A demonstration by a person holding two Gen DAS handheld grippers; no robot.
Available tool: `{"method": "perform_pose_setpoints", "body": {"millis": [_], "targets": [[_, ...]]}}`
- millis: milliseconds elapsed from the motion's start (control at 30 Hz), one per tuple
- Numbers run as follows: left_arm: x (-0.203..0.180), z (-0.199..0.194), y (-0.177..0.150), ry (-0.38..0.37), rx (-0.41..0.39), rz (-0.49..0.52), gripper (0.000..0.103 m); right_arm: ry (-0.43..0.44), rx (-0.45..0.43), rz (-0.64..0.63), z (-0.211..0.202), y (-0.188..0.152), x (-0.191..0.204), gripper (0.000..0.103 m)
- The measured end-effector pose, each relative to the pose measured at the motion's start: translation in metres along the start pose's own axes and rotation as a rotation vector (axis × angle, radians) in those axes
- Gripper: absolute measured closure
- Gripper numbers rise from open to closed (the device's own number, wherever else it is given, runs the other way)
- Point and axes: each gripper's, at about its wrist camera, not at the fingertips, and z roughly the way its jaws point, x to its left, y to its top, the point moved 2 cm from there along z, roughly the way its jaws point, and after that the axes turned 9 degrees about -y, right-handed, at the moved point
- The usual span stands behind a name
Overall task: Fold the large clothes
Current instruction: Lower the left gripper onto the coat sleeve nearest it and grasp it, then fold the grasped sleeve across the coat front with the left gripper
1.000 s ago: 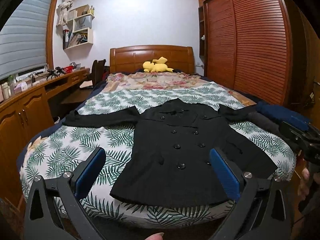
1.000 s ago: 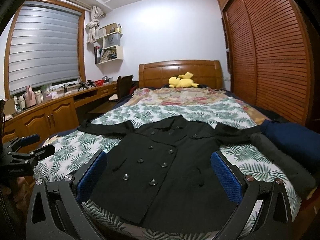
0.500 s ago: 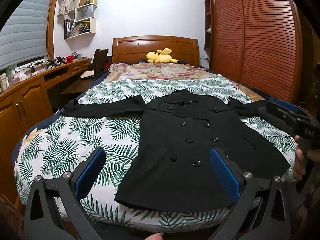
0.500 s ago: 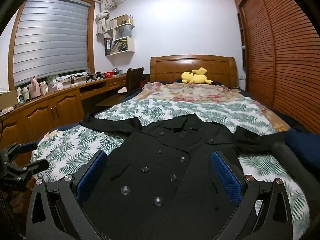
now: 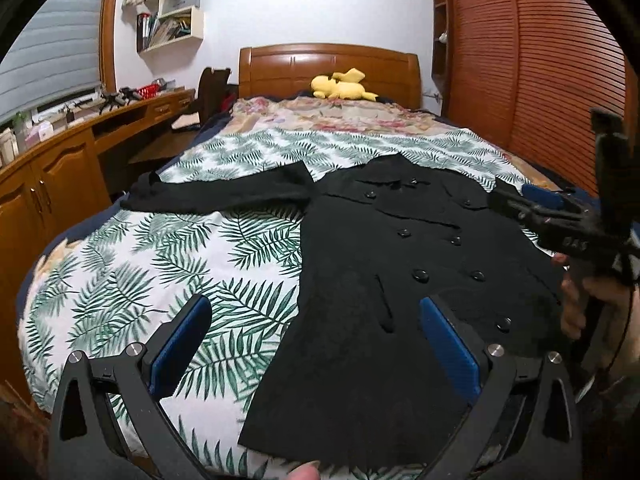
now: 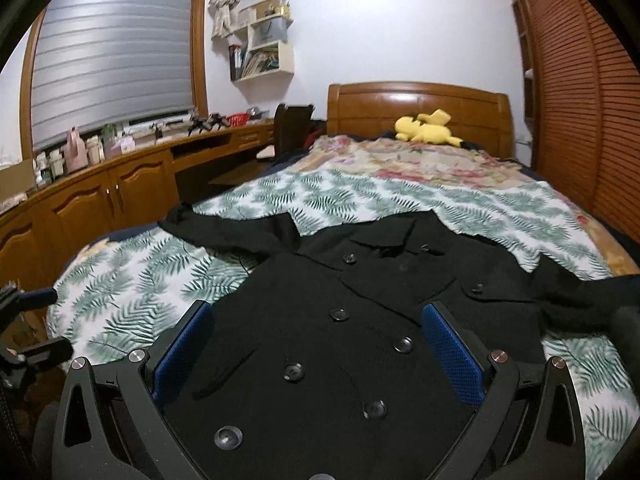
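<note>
**Grippers closed in on the coat**

Both grippers had moved nearer the bed (image 5: 120,264) since the earlier frame. Left gripper (image 5: 316,344) hung wide, empty, over the black coat's (image 5: 400,280) hem; right gripper (image 6: 318,348) gaped wide, empty, above its buttons.

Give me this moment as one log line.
step: approach | black coat: flat on bed, unfolded | left gripper: open, empty | right gripper: open, empty

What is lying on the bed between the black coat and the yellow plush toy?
Only bedding: the palm-leaf sheet, then the floral blanket nearer the yellow plush toy. The right wrist view shows it past the black coat.
</note>
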Motion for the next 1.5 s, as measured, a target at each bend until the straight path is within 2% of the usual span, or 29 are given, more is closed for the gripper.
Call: {"method": "perform_pose_setpoints", "body": {"millis": [233,400,567,733,967,1067,1167,1333,1400,1467,1500], "targets": [[0.018,0.037,0.018,-0.030,0.019,-0.020,0.000,-0.001,0.108,-0.026,0.048,-0.015,-0.022,0.002],[0.039,0.069,0.035,-0.018,0.047,-0.016,0.004,0.024,0.192,0.036,0.066,-0.022,-0.043,0.002],[0.067,0.113,0.056,-0.024,0.095,-0.041,0.015,0.033,0.200,0.029,0.057,-0.012,-0.048,0.002],[0.094,0.154,0.078,0.008,0.121,-0.055,0.020,0.005,0.183,-0.022,0.066,-0.008,-0.038,0.002],[0.133,0.205,0.094,0.010,0.163,-0.178,0.021,-0.011,0.189,-0.031,0.077,-0.010,-0.029,0.002],[0.152,0.220,0.097,0.087,0.185,-0.222,0.021,-0.017,0.197,-0.033,0.080,-0.011,-0.028,0.002],[0.167,0.231,0.099,0.091,0.182,-0.260,0.021,-0.016,0.205,-0.028,0.084,-0.009,-0.029,0.002],[0.198,0.255,0.095,0.070,0.214,-0.396,0.022,-0.011,0.211,-0.023,0.082,-0.010,-0.030,0.002],[0.206,0.261,0.093,0.060,0.223,-0.443,0.028,-0.012,0.209,-0.025,0.082,-0.010,-0.030,0.002],[0.211,0.268,0.091,0.035,0.234,-0.489,0.044,-0.012,0.207,-0.025,0.082,-0.010,-0.031,0.002],[0.213,0.272,0.091,0.024,0.238,-0.508,0.047,-0.013,0.206,-0.025,0.082,-0.010,-0.030,0.002]]}}
